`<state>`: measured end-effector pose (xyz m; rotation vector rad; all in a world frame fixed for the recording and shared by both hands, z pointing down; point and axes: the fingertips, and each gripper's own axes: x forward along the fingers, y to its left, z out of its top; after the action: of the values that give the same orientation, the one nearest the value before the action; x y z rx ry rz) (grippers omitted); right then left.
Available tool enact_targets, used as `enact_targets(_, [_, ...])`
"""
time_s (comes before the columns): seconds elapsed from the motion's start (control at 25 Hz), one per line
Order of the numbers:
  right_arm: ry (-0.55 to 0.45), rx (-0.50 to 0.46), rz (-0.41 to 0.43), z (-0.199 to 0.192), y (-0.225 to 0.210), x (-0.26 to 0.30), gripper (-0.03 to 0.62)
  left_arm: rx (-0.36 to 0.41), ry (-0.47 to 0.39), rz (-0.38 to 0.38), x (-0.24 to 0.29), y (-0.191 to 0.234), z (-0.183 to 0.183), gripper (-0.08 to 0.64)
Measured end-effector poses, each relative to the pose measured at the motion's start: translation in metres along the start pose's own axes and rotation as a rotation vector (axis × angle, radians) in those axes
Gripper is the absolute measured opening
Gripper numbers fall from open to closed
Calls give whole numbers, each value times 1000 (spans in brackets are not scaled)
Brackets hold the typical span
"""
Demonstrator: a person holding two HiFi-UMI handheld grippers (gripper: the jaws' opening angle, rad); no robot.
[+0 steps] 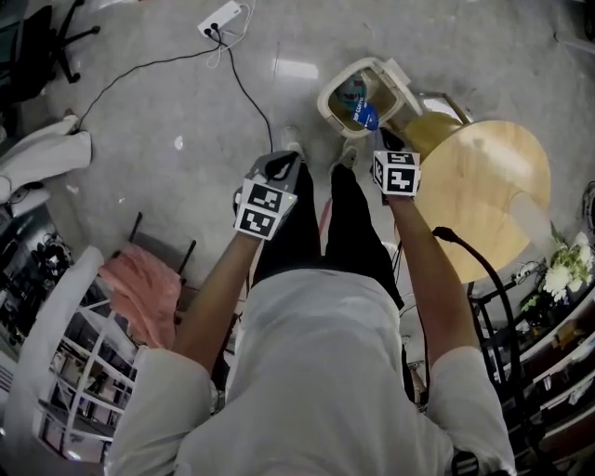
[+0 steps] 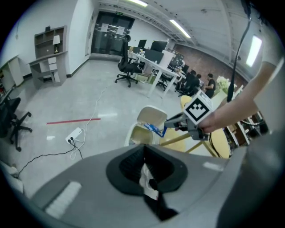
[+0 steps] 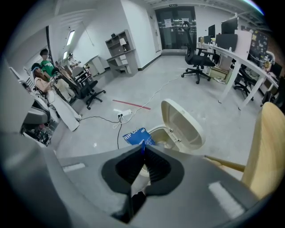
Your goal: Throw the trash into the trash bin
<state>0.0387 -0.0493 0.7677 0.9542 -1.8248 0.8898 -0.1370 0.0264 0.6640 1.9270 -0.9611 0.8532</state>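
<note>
A cream trash bin (image 1: 346, 76) stands on the floor ahead of the person's feet, its lid tipped open. My right gripper (image 1: 383, 139) is shut on a blue wrapper (image 1: 366, 115), which hangs just over the bin's opening. In the right gripper view the blue wrapper (image 3: 136, 135) sticks out past the closed right gripper (image 3: 142, 149), with the bin (image 3: 180, 122) right behind it. My left gripper (image 1: 282, 164) hangs to the left of the bin, apart from it. In its own view the left gripper (image 2: 143, 146) is shut with nothing held, looking at the bin (image 2: 141, 129) and the wrapper (image 2: 156, 129).
A round wooden table (image 1: 483, 195) stands right of the bin, close to my right arm. A power strip (image 1: 220, 17) with cables lies on the floor beyond. A pink cloth (image 1: 144, 284) and shelving are at the left. Desks and office chairs (image 2: 127, 67) fill the far room.
</note>
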Motion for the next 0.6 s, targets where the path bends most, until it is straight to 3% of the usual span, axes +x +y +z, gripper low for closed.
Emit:
enact_targets(0.32, [-12, 43, 24, 5, 8, 27, 0, -21, -5, -5, 20, 5, -7, 5])
enact_targets(0.6, [8, 76, -18, -10, -2, 56, 0, -41, -1, -12, 31, 7, -22, 5])
